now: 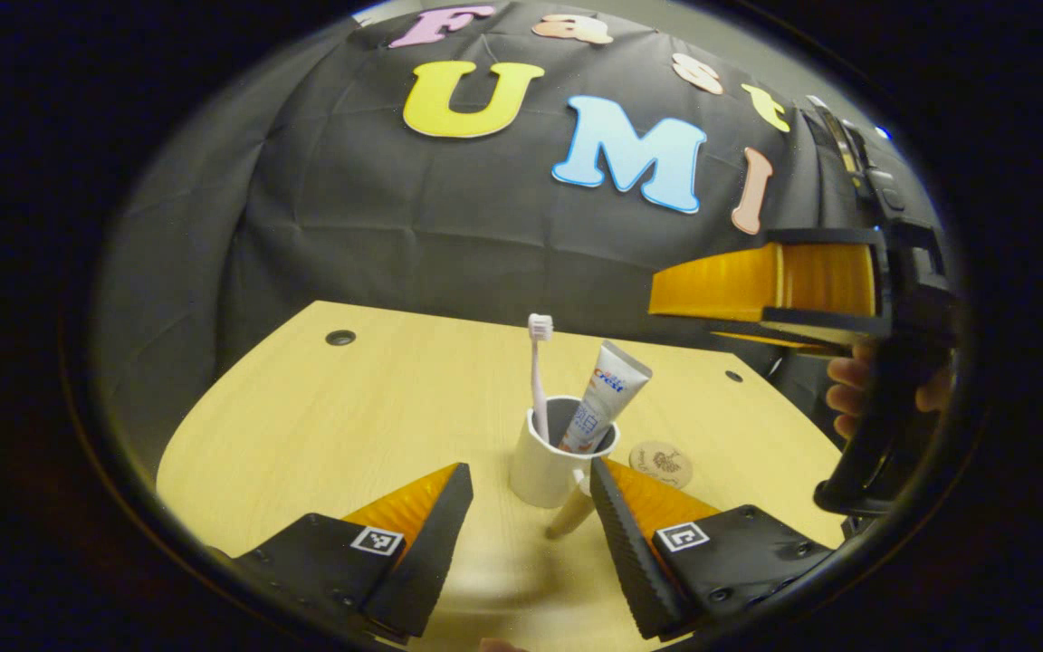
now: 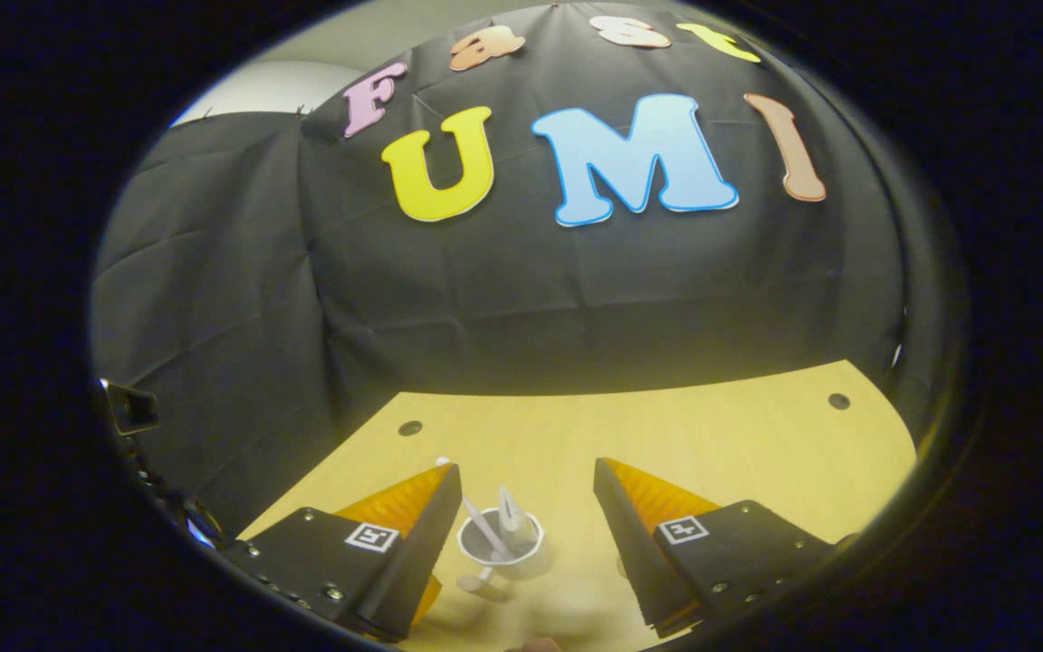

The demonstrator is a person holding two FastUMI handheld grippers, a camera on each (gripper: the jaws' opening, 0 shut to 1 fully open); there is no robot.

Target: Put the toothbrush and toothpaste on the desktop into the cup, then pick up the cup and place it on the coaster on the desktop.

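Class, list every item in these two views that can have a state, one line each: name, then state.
toothbrush: upright in the cup, bristles up
toothpaste: leaning in the cup, capped end down
cup: standing on the desktop, off the coaster
coaster: bare, beside the cup
left tongs: open, near the cup
right tongs: open, above the cup

We saw the left gripper [image 1: 523, 507] as two wedge-shaped fingers on flat black plates, each plate with a small square black-and-white marker [image 1: 377, 541] and round screw heads along the edges. The inner faces of the fingers were ribbed. The right gripper [image 2: 527, 507] had the same build: wedge fingers, black plates, square markers, screws. In the left gripper view the right gripper's body was a bulky black housing with ribbed panels and a dark curved grip, with the fingers of a hand [image 1: 850, 397] wrapped around it.
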